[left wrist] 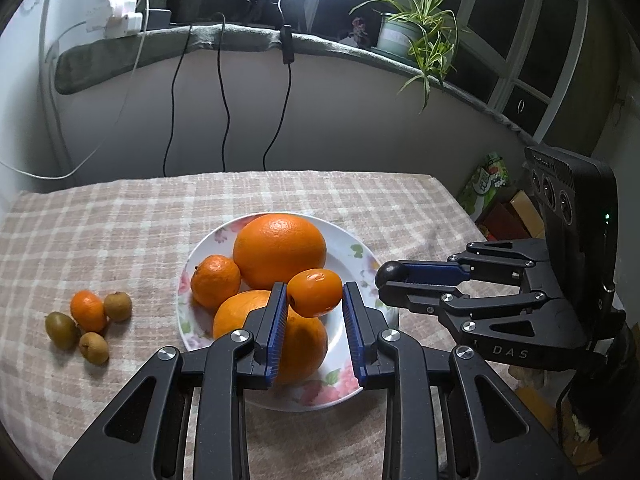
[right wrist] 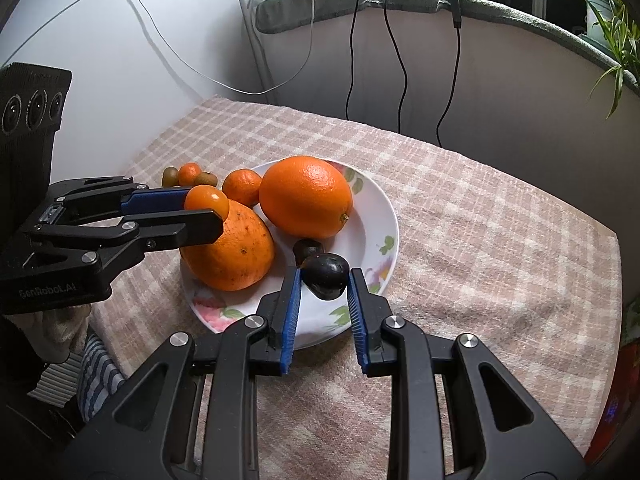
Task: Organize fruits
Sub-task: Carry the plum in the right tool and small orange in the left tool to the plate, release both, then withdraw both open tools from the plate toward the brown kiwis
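Covering the whole table is a checked pink-and-cream cloth (left wrist: 120, 220), and on it sits a white plate (left wrist: 360, 256) with a flower pattern. Two big oranges lie in the plate – one at the far side (left wrist: 279, 250), one nearer (right wrist: 232, 248) – touching each other, with a mandarin (left wrist: 215, 281) against them on the left.

The left gripper (left wrist: 315, 320) hangs over the plate with its blue pads clamped on a small mandarin (left wrist: 315, 293), which is held just above the near orange. The right gripper (right wrist: 325, 304) is closed on a small dark fruit (right wrist: 325, 276), pinched at the fingertips above the plate's near right part; a dark shape on the plate below it cannot be told apart clearly.

Off the plate, well to the left on the cloth, a loose mandarin (left wrist: 88, 311) rests among three small brown-green fruits (left wrist: 61, 330) – all four bunched together, touching.
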Available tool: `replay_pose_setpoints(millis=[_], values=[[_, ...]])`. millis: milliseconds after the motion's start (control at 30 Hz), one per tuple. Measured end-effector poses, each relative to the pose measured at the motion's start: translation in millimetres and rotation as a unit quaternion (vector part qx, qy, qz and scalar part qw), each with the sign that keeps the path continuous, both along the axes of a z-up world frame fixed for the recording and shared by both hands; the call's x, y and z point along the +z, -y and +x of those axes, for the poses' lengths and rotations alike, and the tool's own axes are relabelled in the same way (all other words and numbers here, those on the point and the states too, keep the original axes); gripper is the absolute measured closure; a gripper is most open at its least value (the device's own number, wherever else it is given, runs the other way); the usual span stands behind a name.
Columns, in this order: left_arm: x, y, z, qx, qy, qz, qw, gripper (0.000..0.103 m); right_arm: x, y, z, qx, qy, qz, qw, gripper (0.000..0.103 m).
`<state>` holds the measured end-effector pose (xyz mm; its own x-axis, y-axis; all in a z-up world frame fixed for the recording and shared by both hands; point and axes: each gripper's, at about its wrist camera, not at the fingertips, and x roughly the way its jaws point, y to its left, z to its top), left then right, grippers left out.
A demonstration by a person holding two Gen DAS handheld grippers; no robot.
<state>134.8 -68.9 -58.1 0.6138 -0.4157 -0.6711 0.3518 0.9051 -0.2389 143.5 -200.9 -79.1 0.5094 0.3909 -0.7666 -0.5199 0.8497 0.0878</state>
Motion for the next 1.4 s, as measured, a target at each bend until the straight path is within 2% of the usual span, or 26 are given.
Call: replay_pose_setpoints(millis=[67,100,167,233,267,300,433,500,600,667,767,1033,1100,1400], values=[[0,0,0,0.0,0.0,0.001,1.0,0.074,0,0,0,-0.001,0.001,-0.001,1.0,0.078],[0,0,0,0.0,0.0,0.001,1.0,0.066,0,0,0,-0.001,0.001,-0.001,1.0,0.077],[0,0,1,-0.001,0.001,-0.001,1.0,0.062,-1,-1,0,0.001,0.001,-0.002,1.0,0.076],[0,1,2,-0.001,0.002,0.001,1.0,0.062,-1,-1,0,0.001,0.002,-0.005,1.0,0.065],[0,1,2,0.0,0.003,0.002,1.0,0.062,-1,-1,-1,0.001,0.005,-0.006,1.0,0.055],[1,2,2,0.0,0.003,0.003,1.0,0.062,0,-2,-2,0.001,0.01,-0.007,1.0,0.049],[1,1,1,0.002,0.005,0.002,1.0,0.055,2,-2,-3,0.002,0.014,-0.009,1.0,0.048],[2,1,0,0.001,0.007,0.002,1.0,0.052,2,-1,-4,0.001,0.017,-0.012,1.0,0.035],[4,2,-2,0.001,0.012,0.005,0.9999,0.041,4,-3,-7,0.003,0.022,-0.012,1.0,0.032],[4,3,-3,0.002,0.014,0.007,0.9999,0.037,4,-3,-7,0.003,0.023,-0.012,1.0,0.032],[6,5,-4,0.003,0.018,0.01,0.9998,0.035,5,-5,-8,0.003,0.028,-0.016,0.999,0.022],[8,3,-6,0.016,0.022,0.021,0.9994,0.028,9,-7,-11,0.001,0.035,-0.015,0.999,0.022],[8,2,-7,0.021,0.026,0.024,0.9992,0.023,9,-7,-10,0.001,0.035,-0.016,0.999,0.022],[8,1,-7,0.035,0.028,0.038,0.9983,0.023,9,-8,-11,-0.002,0.035,-0.018,0.999,0.021]])
